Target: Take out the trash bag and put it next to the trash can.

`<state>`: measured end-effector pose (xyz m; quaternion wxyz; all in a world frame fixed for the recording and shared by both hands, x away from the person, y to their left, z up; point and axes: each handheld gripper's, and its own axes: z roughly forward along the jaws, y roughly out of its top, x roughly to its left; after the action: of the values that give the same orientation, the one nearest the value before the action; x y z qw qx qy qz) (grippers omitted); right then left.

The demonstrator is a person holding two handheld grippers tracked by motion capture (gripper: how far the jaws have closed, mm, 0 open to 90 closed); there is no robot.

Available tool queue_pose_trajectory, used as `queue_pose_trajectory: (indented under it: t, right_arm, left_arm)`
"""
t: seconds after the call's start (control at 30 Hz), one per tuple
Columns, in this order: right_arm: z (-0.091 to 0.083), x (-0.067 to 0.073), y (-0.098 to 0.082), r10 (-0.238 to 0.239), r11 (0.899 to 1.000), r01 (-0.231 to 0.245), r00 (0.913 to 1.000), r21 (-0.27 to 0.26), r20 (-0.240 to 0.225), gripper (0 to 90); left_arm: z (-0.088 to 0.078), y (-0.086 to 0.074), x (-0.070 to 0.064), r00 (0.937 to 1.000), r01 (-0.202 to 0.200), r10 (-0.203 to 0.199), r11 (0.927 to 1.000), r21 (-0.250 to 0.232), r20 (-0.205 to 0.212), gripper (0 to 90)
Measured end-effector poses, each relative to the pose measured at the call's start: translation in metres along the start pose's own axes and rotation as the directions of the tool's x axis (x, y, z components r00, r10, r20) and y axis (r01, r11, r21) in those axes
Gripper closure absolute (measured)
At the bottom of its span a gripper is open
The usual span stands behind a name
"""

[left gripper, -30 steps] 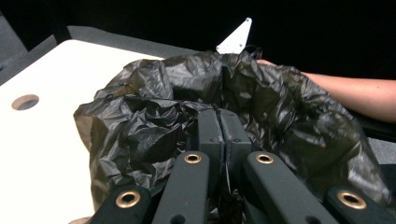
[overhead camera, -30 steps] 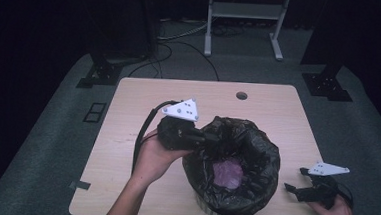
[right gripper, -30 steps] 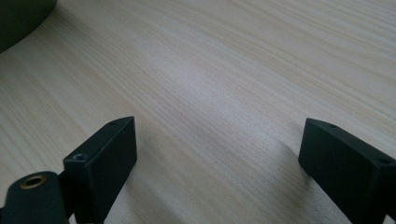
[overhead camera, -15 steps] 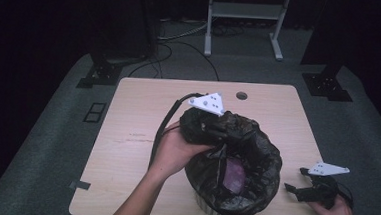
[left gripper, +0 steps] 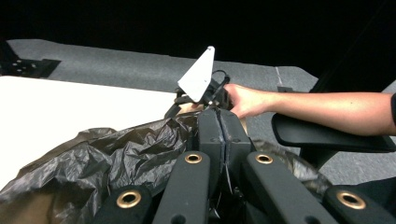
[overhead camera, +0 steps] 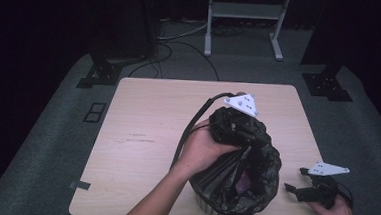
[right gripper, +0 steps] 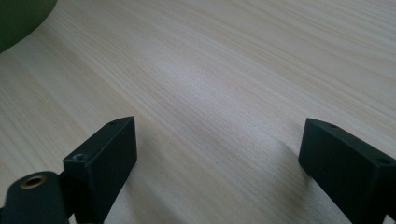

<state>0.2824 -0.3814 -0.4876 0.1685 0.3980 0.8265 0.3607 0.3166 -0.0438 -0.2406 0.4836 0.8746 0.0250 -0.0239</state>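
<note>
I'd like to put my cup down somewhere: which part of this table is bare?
The table's whole left half is bare, from its left edge to the black bag. The far strip behind the bag is free too. The near right is crowded: bag, left claw shut on it, open right claw beside it.

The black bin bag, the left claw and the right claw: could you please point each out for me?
black bin bag (overhead camera: 260, 167), high view, crumpled side.
left claw (left gripper: 223, 135), left gripper view, seam of shut jaws pinching the bag.
right claw (overhead camera: 298, 181), high view, between its open tips.
</note>
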Motion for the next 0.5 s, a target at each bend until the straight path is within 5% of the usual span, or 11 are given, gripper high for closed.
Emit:
queue_pose_trajectory:
  t: [0.5]
  right_arm:
    - [0.000,0.000,0.000,0.001,1.000,-0.001,1.0000,0.000,0.000,10.2]
  left_arm:
    - [0.047,0.028,-0.005,0.9972,-0.039,0.034,0.9968,0.070,0.066,88.8]
